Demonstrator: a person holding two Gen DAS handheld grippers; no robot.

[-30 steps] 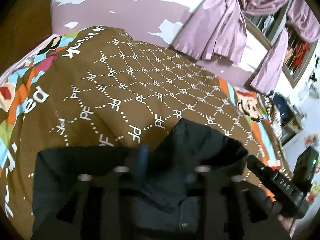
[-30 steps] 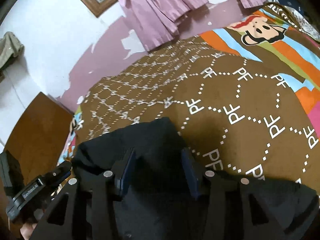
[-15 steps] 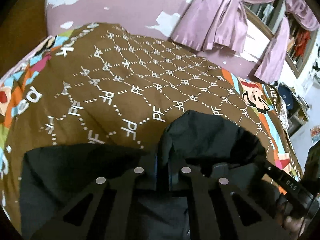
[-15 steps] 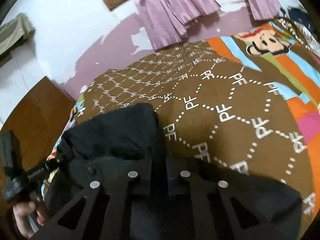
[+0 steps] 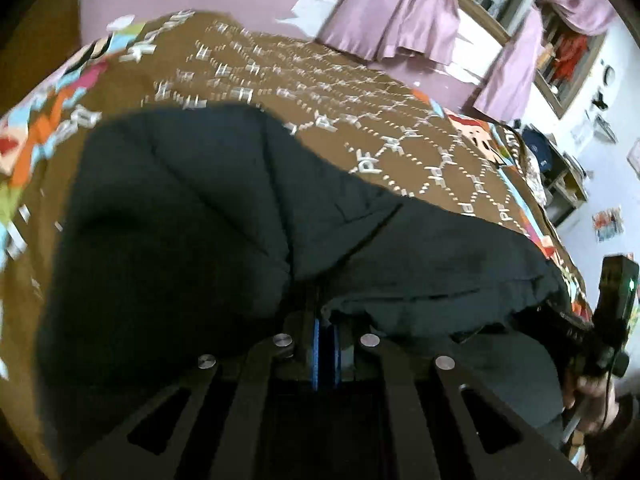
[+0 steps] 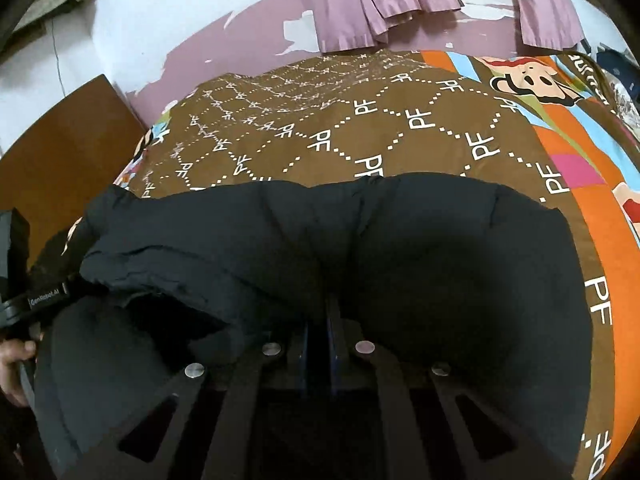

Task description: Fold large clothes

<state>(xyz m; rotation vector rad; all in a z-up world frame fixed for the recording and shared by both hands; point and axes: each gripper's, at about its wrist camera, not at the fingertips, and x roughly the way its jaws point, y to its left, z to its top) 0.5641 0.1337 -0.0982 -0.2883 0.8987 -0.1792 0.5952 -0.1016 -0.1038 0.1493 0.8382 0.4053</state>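
Left wrist view shows the bed [image 5: 400, 136] under its brown patterned cover, and on its near half the big black padded jacket [image 5: 192, 216], bunched into puffy folds, not flat. The right wrist view gives the same: the jacket [image 6: 440, 264] spreads across the near side of the bed [image 6: 360, 128], one flap doubled over at the left. By my reading the fold is only begun; no neat rectangle shows, and most of the folding is left.

The left claw [image 5: 325, 334] has just closed, its blue pads pinching a ridge of jacket cloth. The right claw [image 6: 320, 332] has likewise just closed on a gather of the same fabric.

Hidden: the jacket's sleeves, hem and collar cannot be told apart in the dark folds. The left view is blurred. Each claw's tips are buried in cloth, and the near edge of the garment is cut off beneath the claw frames.
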